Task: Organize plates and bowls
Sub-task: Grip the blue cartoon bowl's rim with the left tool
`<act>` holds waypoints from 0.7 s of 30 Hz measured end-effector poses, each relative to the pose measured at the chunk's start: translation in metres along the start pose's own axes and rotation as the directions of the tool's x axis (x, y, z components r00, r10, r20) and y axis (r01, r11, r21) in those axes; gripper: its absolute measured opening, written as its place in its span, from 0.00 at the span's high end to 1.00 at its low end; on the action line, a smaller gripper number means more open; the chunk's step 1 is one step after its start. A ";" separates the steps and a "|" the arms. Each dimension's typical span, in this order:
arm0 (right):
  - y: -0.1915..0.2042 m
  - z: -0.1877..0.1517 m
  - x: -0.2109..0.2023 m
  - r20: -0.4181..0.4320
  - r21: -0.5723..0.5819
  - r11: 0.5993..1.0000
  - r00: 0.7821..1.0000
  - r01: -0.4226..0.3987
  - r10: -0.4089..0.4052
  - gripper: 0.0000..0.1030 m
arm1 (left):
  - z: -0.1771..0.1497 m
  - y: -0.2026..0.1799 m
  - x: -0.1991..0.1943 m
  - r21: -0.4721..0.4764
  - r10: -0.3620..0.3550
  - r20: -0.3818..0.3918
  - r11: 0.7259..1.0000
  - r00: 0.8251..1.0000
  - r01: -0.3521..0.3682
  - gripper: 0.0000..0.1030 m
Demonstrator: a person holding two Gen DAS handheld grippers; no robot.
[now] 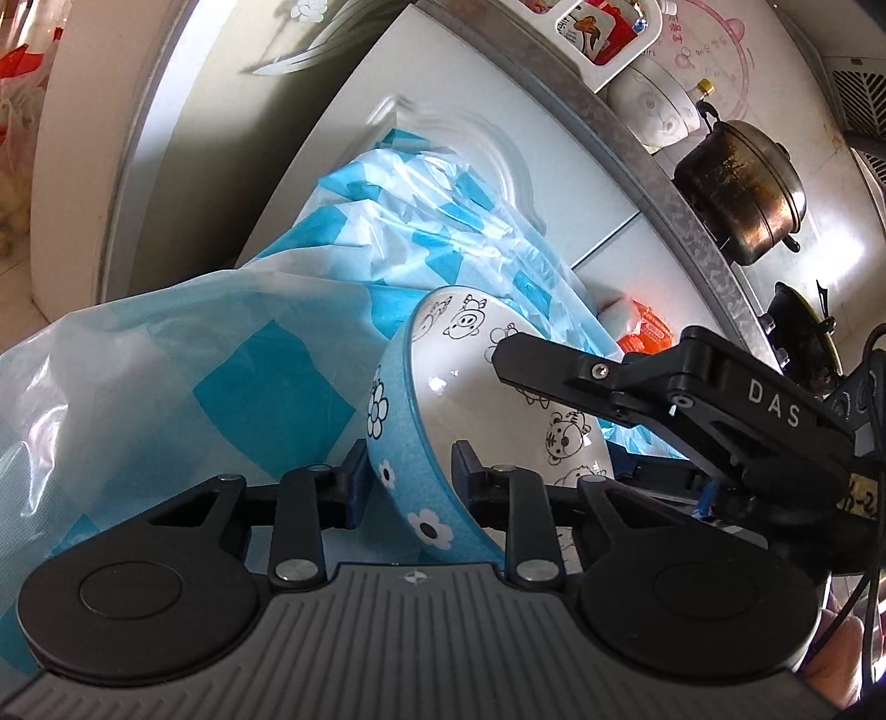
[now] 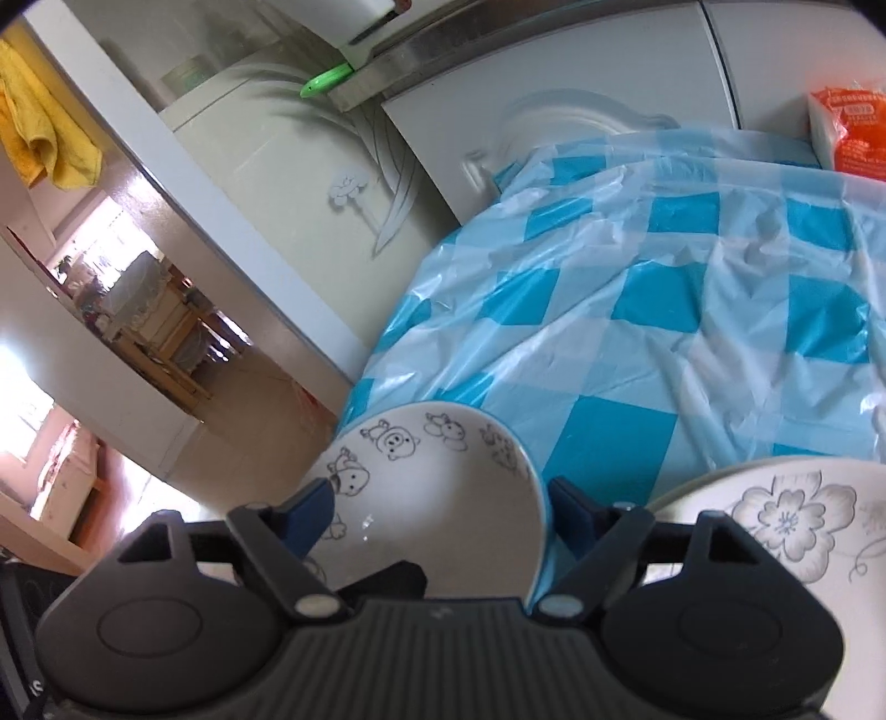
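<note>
A bowl [image 1: 421, 443], blue with white flowers outside and white with cartoon animals inside, is tilted on its side above the blue-and-white checked tablecloth [image 1: 166, 376]. My left gripper [image 1: 410, 476] is shut on its rim. My right gripper [image 2: 443, 509] spans the same bowl [image 2: 443, 498] with its jaws apart; its finger also shows in the left wrist view [image 1: 554, 365] over the bowl's inside. A white plate with grey flowers [image 2: 786, 520] lies at the lower right in the right wrist view.
White cabinet doors [image 1: 443, 138] stand behind the table. A counter above holds a dark metal pot [image 1: 742, 188], a white bowl [image 1: 653, 105] and a divided tray [image 1: 598, 33]. An orange packet [image 2: 853, 133] lies at the table's far edge. A fridge [image 2: 266, 166] stands left.
</note>
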State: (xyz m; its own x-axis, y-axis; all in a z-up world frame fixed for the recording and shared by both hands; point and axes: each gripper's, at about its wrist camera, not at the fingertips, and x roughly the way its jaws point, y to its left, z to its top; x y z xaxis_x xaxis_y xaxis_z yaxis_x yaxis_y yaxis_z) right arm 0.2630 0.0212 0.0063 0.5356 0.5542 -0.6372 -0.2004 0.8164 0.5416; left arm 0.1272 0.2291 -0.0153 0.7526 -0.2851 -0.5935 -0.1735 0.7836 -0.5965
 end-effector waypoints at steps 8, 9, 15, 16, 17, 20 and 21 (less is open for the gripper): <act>0.015 -0.007 -0.004 0.003 0.006 1.000 1.000 0.027 -0.027 0.14 | 0.000 0.006 -0.006 -0.068 0.009 0.024 0.998 1.000 -0.008 0.73; 0.016 -0.009 -0.004 0.004 0.010 1.000 1.000 0.024 -0.024 0.14 | 0.000 0.008 -0.007 -0.077 0.013 0.027 0.997 1.000 -0.011 0.73; 0.026 -0.018 -0.014 0.049 0.037 0.999 0.999 -0.008 0.007 0.14 | -0.001 0.014 -0.019 -0.126 0.015 0.034 0.992 0.999 -0.011 0.73; 0.028 -0.019 -0.016 0.057 0.036 0.999 0.998 -0.013 0.011 0.14 | -0.001 0.014 -0.021 -0.132 0.013 0.035 0.991 0.999 -0.009 0.73; 0.030 -0.020 -0.018 0.065 0.034 0.999 0.998 -0.016 0.014 0.14 | -0.001 0.014 -0.023 -0.136 0.010 0.036 0.991 0.999 -0.005 0.73; 0.034 -0.023 -0.025 0.088 0.029 0.999 0.996 -0.027 0.024 0.14 | -0.002 0.012 -0.029 -0.138 0.005 0.045 0.990 0.999 0.002 0.73; 0.035 -0.024 -0.028 0.095 0.031 0.999 0.995 -0.033 0.030 0.14 | -0.002 0.012 -0.032 -0.137 0.001 0.048 0.991 0.999 0.005 0.73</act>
State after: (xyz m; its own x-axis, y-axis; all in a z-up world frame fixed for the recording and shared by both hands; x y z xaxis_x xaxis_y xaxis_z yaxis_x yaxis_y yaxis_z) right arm 0.2217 0.0385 0.0303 0.6051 0.5605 -0.5654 -0.1925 0.7921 0.5792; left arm 0.1000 0.2466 -0.0043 0.7820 -0.2572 -0.5677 -0.2549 0.6992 -0.6679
